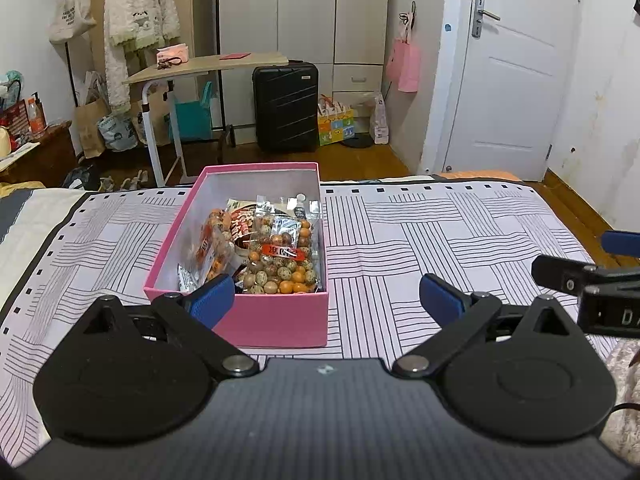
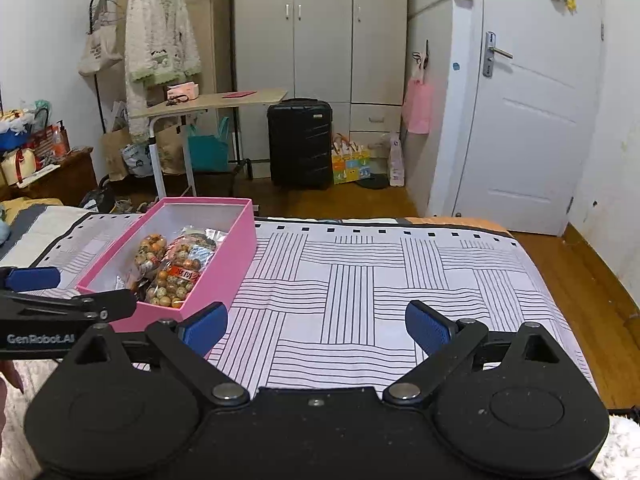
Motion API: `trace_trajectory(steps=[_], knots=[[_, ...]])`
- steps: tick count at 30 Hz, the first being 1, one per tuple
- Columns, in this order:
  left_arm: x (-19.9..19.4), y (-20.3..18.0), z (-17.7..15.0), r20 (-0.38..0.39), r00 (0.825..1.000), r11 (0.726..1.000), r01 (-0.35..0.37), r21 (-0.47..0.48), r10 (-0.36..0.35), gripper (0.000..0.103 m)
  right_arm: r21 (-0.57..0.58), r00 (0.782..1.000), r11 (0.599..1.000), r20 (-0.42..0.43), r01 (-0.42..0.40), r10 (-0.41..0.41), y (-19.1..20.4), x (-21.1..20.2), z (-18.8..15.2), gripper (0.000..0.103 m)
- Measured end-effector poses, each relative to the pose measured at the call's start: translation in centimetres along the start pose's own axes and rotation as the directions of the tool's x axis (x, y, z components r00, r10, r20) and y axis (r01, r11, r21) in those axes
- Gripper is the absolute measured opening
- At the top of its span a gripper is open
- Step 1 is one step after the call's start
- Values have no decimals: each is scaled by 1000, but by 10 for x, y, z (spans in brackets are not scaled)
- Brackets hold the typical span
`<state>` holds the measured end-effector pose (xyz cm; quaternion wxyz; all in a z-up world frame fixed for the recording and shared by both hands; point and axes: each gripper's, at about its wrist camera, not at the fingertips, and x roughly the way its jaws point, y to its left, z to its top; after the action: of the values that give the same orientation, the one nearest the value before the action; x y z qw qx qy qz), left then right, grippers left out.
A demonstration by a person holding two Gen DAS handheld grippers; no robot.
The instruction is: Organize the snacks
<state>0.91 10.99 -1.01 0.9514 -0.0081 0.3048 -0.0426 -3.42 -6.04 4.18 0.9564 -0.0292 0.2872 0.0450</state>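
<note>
Both claws gape over striped bedspread (image 2: 360, 280); pink box (image 1: 276, 320) holds snack bags (image 1: 280, 256)

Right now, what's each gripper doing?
Left gripper: open, holding nothing, near the pink box.
Right gripper: open, empty, over the bedsheet.

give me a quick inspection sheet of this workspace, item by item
surface: bed sheet with a striped weave pattern, flat
job's things: open pink box on the sheet, holding snack bags of speckled nuts
clutter: nothing seen loose on the sheet
grippers: left gripper open, just short of the box; right gripper open over bare sheet; both empty
cables: nothing seen
surroundings: black suitcase, folding table, wardrobe, white door
</note>
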Motion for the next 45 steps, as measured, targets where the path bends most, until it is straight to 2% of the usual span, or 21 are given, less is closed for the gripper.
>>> trace_trajectory(steps=[13, 24, 32, 45], knots=[[-15, -5, -3, 25, 999, 998, -37, 41, 36, 100, 31, 999, 999, -31, 16, -15, 4, -2, -4, 98], [-20, -6, -5, 39, 998, 999, -42, 7, 42, 100, 44, 998, 998, -45, 38, -36, 2, -2, -2, 98], [-18, -10, -5, 31, 995, 995, -91, 26, 91, 100, 38, 997, 998, -58, 53, -51, 2, -3, -3, 98], [-16, -9, -5, 20, 996, 996, -83, 27, 82, 100, 33, 995, 997, -77, 71, -68, 0, 0, -4, 98]])
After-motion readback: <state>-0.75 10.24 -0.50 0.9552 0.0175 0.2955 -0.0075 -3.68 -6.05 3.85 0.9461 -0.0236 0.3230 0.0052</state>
